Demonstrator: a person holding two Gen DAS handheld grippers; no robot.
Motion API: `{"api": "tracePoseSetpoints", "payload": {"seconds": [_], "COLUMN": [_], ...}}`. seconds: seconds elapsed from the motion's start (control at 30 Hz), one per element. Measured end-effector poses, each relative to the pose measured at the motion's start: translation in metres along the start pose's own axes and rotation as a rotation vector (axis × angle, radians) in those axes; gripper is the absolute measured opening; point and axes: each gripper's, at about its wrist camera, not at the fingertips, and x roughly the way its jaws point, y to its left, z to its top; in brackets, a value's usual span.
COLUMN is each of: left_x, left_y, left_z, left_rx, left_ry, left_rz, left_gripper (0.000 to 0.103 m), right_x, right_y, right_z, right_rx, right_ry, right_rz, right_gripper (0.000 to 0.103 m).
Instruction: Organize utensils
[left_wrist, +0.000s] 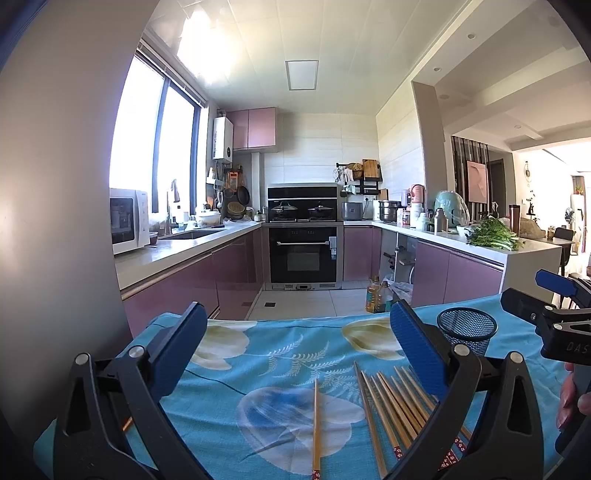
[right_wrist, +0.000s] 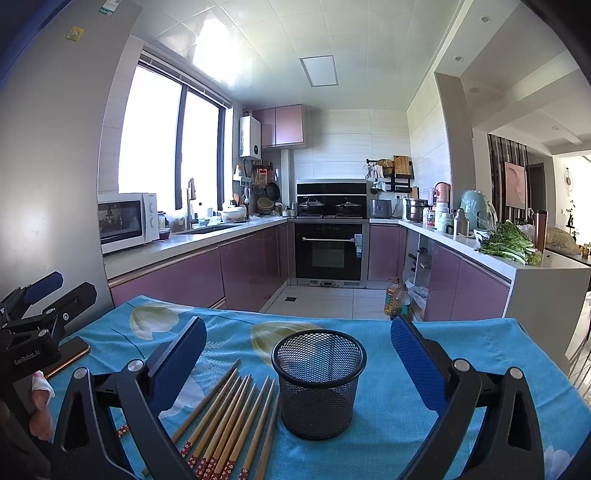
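Both my left tongs (left_wrist: 299, 354) and right tongs (right_wrist: 299, 363) stood wide open, gripping nothing. No chopsticks (right_wrist: 225, 417) were in the mesh cup (right_wrist: 318, 384) yet; I judged collection unstarted. The next move called for closing on one stick, at nine o'clock of the cup.

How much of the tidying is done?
Nothing yet. The black mesh cup looks empty. Both tools, left and right, hover open, holding nothing. The bundle of wooden chopsticks and one stray chopstick lie on the blue flowered cloth, waiting.

"GenRobot.AI" stands on the left gripper (right_wrist: 40, 295); "DAS" on the right gripper (left_wrist: 554, 295).
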Motion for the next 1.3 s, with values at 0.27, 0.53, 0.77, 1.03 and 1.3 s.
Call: {"api": "tracePoseSetpoints", "payload": {"seconds": [0.27,0.53,0.77,1.03,1.3], "left_x": [-0.0006,-0.0006,-0.001,-0.0015,-0.0017], "left_y": [-0.0005,-0.0008,-0.0014,-0.0016,-0.0019], "left_z": [-0.001,-0.0014,-0.0016,-0.0008,-0.0013], "left_rx": [0.0,0.001,0.002,0.001,0.001], "left_ry": [-0.002,-0.003,-0.005,-0.004,-0.005], "left_rz": [0.0,-0.001,0.001,0.001,0.0], "left_gripper": [0.098,0.098,0.098,0.098,0.098], "right_x": [0.0,0.0001,0.0001,-0.0004,-0.0006], "right_y": [-0.001,-0.0018,-0.0012,-0.0008,-0.0011], "right_z": [0.0001,0.0,-0.0006,-0.0014,-0.0013], "right_rx": [0.003,0.005,0.005,0.009,0.008], "right_ry": [0.002,0.001,-0.002,-0.006,-0.008], "right_rz": [0.002,0.002,0.002,-0.002,-0.004], "right_gripper": [0.097,0.097,0.097,0.097,0.097]}}
